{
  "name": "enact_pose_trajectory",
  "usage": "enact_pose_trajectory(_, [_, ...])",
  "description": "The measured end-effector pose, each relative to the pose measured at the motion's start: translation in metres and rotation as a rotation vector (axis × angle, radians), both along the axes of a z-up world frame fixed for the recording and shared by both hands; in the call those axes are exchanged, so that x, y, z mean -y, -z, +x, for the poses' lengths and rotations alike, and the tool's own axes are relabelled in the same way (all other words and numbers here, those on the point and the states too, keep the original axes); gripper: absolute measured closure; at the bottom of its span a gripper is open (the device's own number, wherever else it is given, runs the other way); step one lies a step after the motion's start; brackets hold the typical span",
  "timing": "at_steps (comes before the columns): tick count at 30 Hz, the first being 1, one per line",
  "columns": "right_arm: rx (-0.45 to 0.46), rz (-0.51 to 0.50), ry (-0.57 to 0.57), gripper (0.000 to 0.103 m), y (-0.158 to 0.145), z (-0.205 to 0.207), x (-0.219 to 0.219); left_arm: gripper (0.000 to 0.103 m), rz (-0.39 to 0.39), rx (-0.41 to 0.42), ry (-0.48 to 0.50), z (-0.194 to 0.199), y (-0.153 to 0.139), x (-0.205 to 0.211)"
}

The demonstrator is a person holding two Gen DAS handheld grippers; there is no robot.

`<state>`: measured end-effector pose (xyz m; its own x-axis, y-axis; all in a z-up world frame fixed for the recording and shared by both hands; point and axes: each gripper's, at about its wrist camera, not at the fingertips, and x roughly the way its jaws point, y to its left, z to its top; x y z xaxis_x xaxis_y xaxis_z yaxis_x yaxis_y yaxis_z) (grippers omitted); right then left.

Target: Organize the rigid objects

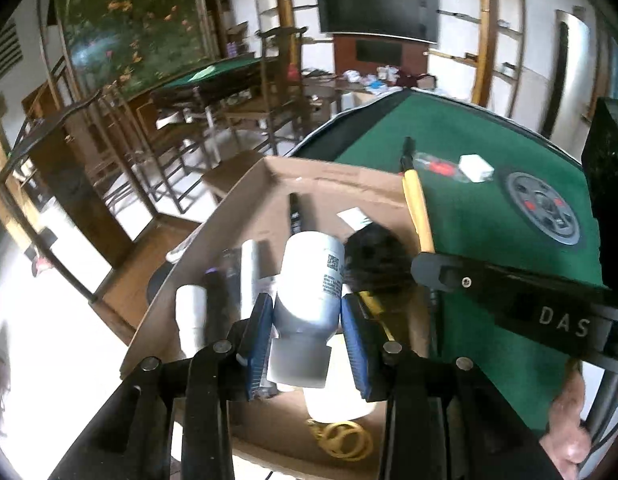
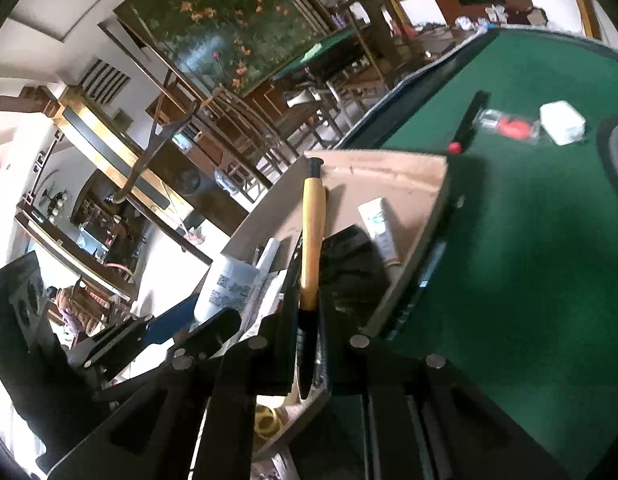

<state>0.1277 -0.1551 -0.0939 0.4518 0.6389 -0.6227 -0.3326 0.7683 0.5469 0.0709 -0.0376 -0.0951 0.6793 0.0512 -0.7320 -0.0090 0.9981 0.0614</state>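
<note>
A white plastic bottle [image 1: 311, 280] with a printed label sits between the blue pads [image 1: 259, 328] of my left gripper [image 1: 307, 308], which is shut on it, cap end toward the camera. It hangs over an open cardboard box [image 1: 269, 184] that holds several items. My right gripper [image 2: 307, 300] is shut on the dark end of a yellow-handled tool [image 2: 311, 232], which points up over the same box. In the left wrist view the right gripper [image 1: 427, 270] comes in from the right with the yellow-handled tool [image 1: 419, 208]. The bottle [image 2: 229, 284] also shows in the right wrist view.
The box stands at the edge of a green felt table [image 1: 469, 184]. On the felt lie a black pen [image 2: 467, 124], a clear packet with red parts [image 2: 509, 126], a small white box [image 2: 563, 122] and a round dark disc [image 1: 543, 208]. Yellow scissor handles [image 1: 343, 438] lie in the box. Chairs stand beyond.
</note>
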Motion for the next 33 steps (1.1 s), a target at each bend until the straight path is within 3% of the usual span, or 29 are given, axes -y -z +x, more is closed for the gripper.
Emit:
enact_pose_trajectory(8, [-0.043, -0.068, 0.024, 0.093, 0.025, 0.013, -0.022, 0.066, 0.0, -0.05, -0.037, 0.016, 0.027, -0.021])
enact_pose_trajectory(14, [-0.017, -0.116, 0.04, 0.091, 0.024, 0.009, -0.032, 0.063, -0.068, -0.031, -0.065, 0.019, 0.03, -0.038])
enact_pose_trajectory(15, [-0.012, -0.118, 0.045, 0.083, 0.023, 0.01, -0.032, 0.058, -0.076, -0.031, -0.07, 0.019, 0.029, -0.039])
enact_pose_trajectory(16, [-0.008, -0.116, 0.052, 0.066, 0.022, 0.008, -0.031, 0.043, -0.079, -0.025, -0.072, 0.017, 0.026, -0.04])
enact_pose_trajectory(17, [0.002, -0.103, 0.065, 0.056, 0.02, 0.005, -0.028, 0.026, -0.081, 0.001, -0.071, 0.014, 0.021, -0.04])
enact_pose_trajectory(18, [0.018, -0.087, 0.079, 0.043, 0.017, 0.001, -0.025, 0.019, -0.074, 0.046, -0.072, 0.008, 0.015, -0.04])
enact_pose_trajectory(19, [0.034, -0.075, 0.091, 0.038, 0.013, -0.003, -0.022, 0.006, -0.059, 0.087, -0.077, 0.002, 0.01, -0.039])
enact_pose_trajectory(20, [0.054, -0.066, 0.108, 0.036, 0.007, -0.011, -0.018, 0.001, -0.034, 0.133, -0.087, -0.006, 0.004, -0.038])
enact_pose_trajectory(25, [0.122, -0.104, 0.162, 0.022, -0.01, -0.043, -0.016, 0.0, -0.01, 0.157, -0.103, -0.025, -0.008, -0.044])
enact_pose_trajectory(33, [0.158, -0.215, 0.156, 0.019, -0.014, -0.076, -0.029, 0.0, -0.012, 0.126, -0.151, -0.036, -0.005, -0.058])
